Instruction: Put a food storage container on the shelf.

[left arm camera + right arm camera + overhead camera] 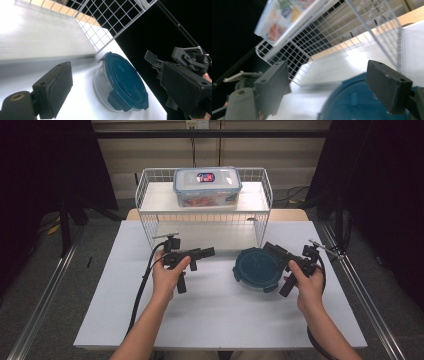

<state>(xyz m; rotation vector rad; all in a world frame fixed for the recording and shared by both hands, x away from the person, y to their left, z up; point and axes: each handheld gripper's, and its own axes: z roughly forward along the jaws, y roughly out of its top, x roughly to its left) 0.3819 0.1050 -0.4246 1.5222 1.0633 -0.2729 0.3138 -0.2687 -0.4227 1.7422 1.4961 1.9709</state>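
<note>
Nearest the person, two forearms enter from the lower edge of the high view, each hand carrying a hand-held gripper over the white bench (pixel 215 315).

The left hand-held gripper (pixel 207 252) hangs left of centre, jaws pointing right toward the container. It stands released, with nothing between the jaws; its own view shows one black pad (pixel 56 87) with bare bench beyond it.

The right hand-held gripper (pixel 272 251) sits at the right edge of the round container (pixel 258 269), jaws pointing left across its rim. The jaws stand wide apart and released. In its own view the two pads (pixel 274 82) straddle the teal lid (pixel 354 100) without visibly pressing on it.

The round container rests on the bench right of centre, between the two grippers and just in front of the rack. It has a clear body (pixel 102 87) and a teal clip-on lid, lid on.

Farther back stands a white wire rack (pixel 150 227) with an upper shelf. On that shelf rests a rectangular clear box (pixel 207 187) with a closed lid and a label, holding reddish contents.
</note>
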